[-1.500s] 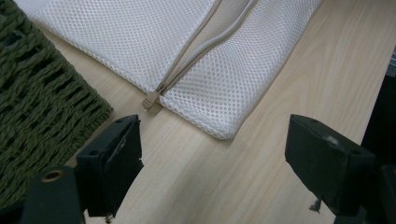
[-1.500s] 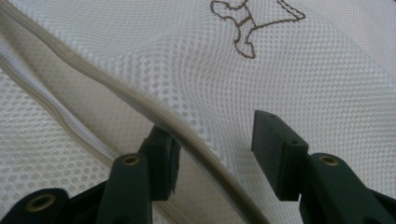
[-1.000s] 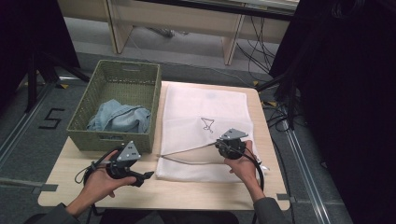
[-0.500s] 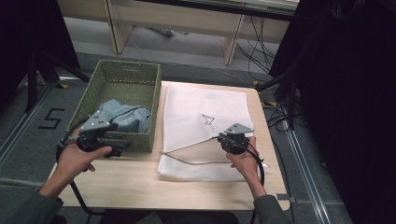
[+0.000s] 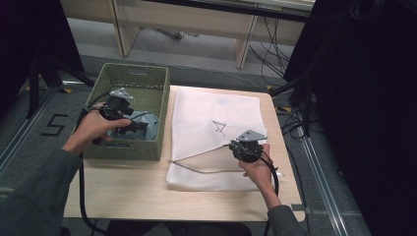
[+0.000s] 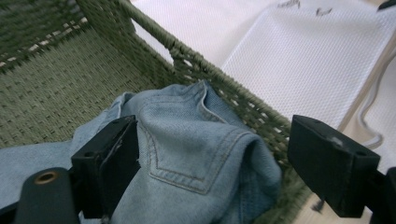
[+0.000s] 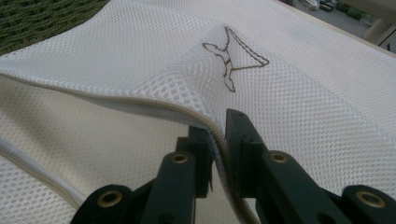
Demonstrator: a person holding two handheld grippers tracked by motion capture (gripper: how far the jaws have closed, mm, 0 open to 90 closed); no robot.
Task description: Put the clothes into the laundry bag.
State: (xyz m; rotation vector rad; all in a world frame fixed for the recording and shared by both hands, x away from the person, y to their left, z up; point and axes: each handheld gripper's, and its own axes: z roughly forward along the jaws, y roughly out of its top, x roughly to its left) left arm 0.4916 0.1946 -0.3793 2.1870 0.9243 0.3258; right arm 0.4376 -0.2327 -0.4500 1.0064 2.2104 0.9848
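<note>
A white mesh laundry bag [image 5: 211, 113] with a hanger logo [image 7: 233, 60] lies flat on the wooden table [image 5: 123, 191]. My right gripper [image 5: 237, 146] is shut on the bag's zippered upper edge [image 7: 154, 105] and holds that layer raised off the lower one. Blue jeans [image 5: 147, 123] lie crumpled in the green woven basket [image 5: 137, 73] left of the bag. My left gripper [image 5: 132, 125] hovers inside the basket over the jeans [image 6: 187, 116]. It is open, its jaws have just been opening wider, and a fold of denim sits between them untouched.
The basket's near wall [image 6: 224, 84] stands between the jeans and the bag. A zipper cord [image 5: 201, 169] curves across the bag's lower layer. Cables and a dark stand crowd the floor beyond the table's right edge.
My left hand has risen from the table's front edge and swung left and forward into the basket above the jeans. The right gripper has stayed on the bag's edge.
</note>
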